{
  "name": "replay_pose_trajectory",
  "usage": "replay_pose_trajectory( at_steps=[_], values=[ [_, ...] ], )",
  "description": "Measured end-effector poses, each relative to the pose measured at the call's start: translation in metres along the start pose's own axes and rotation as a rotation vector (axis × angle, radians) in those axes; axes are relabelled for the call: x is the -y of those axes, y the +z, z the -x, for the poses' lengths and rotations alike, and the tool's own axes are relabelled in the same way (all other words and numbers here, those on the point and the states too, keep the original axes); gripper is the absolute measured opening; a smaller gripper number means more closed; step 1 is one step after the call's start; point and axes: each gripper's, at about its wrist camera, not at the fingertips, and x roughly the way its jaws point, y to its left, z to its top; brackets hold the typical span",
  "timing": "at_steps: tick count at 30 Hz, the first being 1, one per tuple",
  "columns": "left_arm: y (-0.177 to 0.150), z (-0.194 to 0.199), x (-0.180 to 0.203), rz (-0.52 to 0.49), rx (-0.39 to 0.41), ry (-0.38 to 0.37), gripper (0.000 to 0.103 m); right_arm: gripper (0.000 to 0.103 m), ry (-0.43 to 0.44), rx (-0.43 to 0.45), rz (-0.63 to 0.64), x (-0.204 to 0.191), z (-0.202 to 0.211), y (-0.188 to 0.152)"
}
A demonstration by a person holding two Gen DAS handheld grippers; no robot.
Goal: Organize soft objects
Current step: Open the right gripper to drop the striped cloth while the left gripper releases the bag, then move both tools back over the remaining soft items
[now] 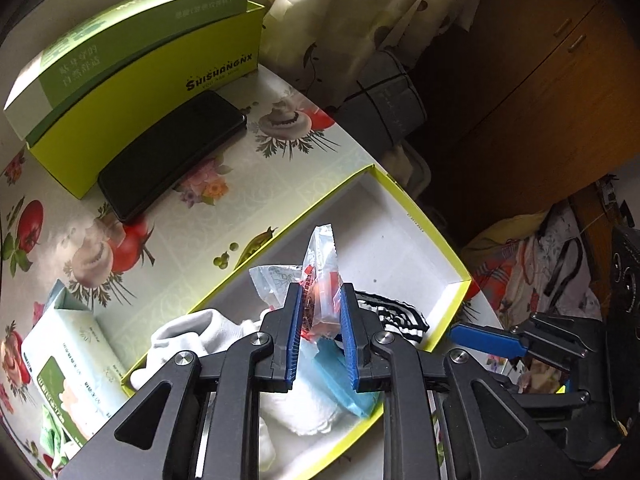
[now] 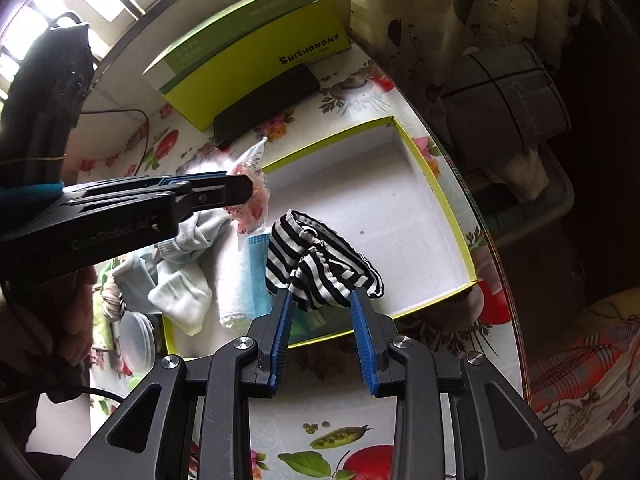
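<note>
floral tablecloth [image 1: 168, 240] | shallow box [image 1: 400, 216] | wooden cabinet [image 1: 540, 92] behind

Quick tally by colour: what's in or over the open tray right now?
White: 2, sock bundle, towel
Blue cloth: 1
Striped cloth: 1
Clear plastic: 2, upright packet, loose wrapper
Total: 6

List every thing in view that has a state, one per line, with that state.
left gripper: jaws narrow, a clear snack packet between the pads, upright over the tray.
right gripper: open, beside the striped cloth, not clamping it.
shallow yellow-edged tray: lidless, far half bare.
white socks: crumpled in the tray.
blue face mask: flat in the tray.
green box: open-topped, a carton inside.
phone: screen dark.
</note>
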Motion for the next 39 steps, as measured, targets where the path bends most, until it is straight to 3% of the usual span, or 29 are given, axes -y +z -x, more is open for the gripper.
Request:
replay_pose_trajectory(
  at_steps=[5,9,18,39],
  values=[
    [-0.003,0.003,-0.003,0.017,0.012,-0.017,0.026,0.029,-0.002,0.003,-0.004,0.001,0.001,0.002],
    [-0.006,0.016,-0.009,0.047,0.037,-0.035,0.044,0.029,0.001,0.007,0.009,-0.005,0.002,0.005],
    [-0.026,0.044,-0.017,0.094,0.064,-0.040,0.044,0.029,0.000,0.025,0.057,-0.028,0.012,0.011],
    [-0.111,0.125,-0.059,0.231,0.163,0.066,0.044,0.040,0.043,-0.005,0.260,-0.134,0.022,-0.007]
  ],
)
